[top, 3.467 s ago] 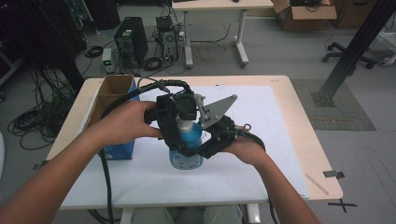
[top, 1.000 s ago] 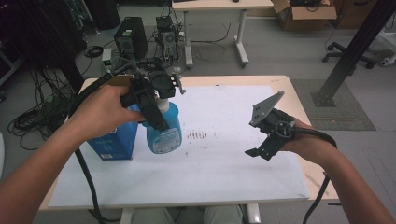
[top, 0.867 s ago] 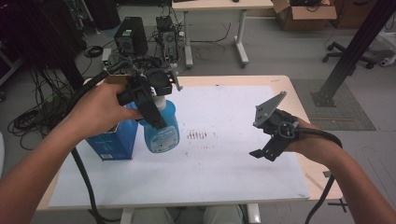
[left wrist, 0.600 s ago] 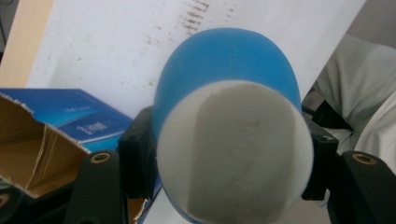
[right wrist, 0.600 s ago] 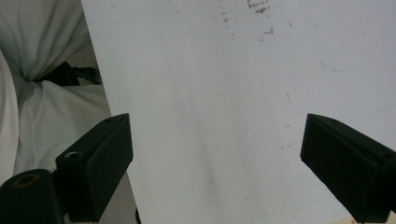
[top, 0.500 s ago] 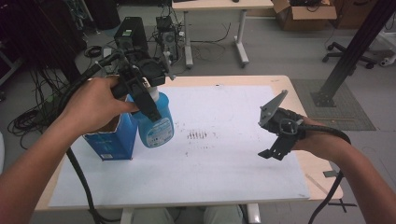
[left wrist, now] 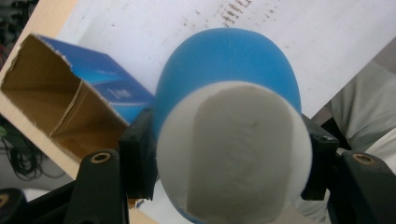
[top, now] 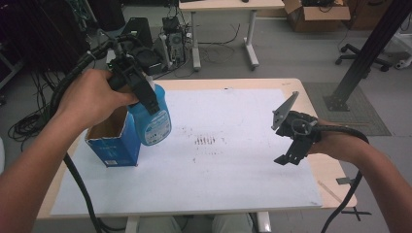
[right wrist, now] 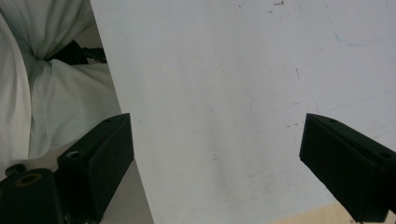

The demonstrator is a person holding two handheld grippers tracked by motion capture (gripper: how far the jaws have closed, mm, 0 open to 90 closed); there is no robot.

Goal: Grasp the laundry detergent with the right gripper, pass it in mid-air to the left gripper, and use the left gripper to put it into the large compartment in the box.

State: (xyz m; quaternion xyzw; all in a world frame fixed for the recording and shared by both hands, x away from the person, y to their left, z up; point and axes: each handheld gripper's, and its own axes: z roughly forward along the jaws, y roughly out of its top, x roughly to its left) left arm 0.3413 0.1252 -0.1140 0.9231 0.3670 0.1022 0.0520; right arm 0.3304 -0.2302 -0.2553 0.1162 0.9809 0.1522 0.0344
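A blue bottle point(top: 155, 121) with a white cap hangs in the air beside an open blue carton point(top: 114, 138), held near its top by my left gripper point(top: 141, 90). The left gripper view looks down on the white cap point(left wrist: 233, 149) and blue body point(left wrist: 229, 60), squeezed between the two black jaws, with the carton's open mouth point(left wrist: 42, 98) to the left. My right gripper point(top: 291, 150) hovers over the right side of the white sheet point(top: 228, 170). Its jaws stand wide apart in the right gripper view, with bare sheet point(right wrist: 224, 93) between them.
The wooden table point(top: 330, 179) carries the white sheet with dark marks point(top: 206, 141) at its middle. The carton stands at the table's left edge. Cables trail from both grippers. A person's clothing point(right wrist: 42, 84) lies past the table's near edge.
My left gripper has carried the bottle leftward and up, toward the carton. The right gripper let go of the bottle earlier and has drifted right and slightly lower.
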